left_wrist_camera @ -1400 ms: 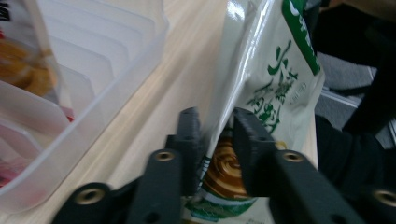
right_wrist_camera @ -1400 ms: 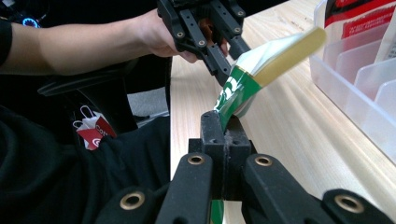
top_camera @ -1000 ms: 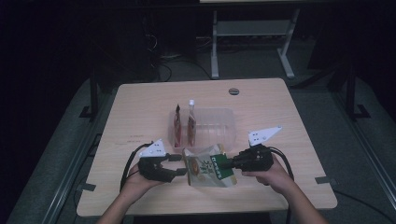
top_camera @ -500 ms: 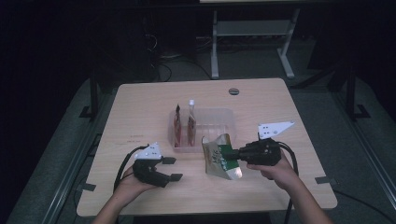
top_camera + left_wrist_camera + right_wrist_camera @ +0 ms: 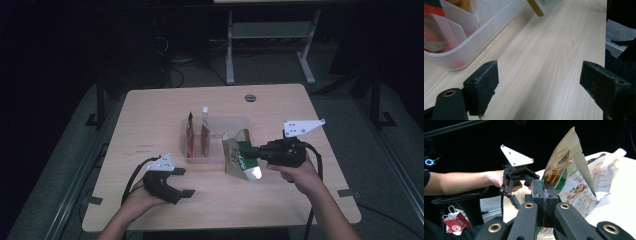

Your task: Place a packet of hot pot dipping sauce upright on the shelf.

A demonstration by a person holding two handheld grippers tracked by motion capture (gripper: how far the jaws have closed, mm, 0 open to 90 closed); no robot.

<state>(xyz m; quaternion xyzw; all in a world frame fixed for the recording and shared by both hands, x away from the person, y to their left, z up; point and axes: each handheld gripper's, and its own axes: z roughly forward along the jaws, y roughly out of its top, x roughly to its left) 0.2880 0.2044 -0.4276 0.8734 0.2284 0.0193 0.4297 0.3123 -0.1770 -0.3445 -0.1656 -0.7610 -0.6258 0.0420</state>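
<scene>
High view: the right gripper [image 5: 250,152] clamps a snack bag [image 5: 240,160] held above the worktop [image 5: 150,125], just beside the clear tray [image 5: 220,122]; the left gripper [image 5: 185,181] sits low, its jaws having just been opening, nothing between them. Left gripper view: jaws spread wide over bare wood, tray [image 5: 486,27] ahead. Right gripper view: jaws clenched on the bag [image 5: 566,180].

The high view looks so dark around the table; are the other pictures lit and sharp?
High view: dim, room black beyond the table. Left gripper view: bright, wood grain sharp, bin slightly soft. Right gripper view: pouch well lit against black, near jaws blurred.
</scene>
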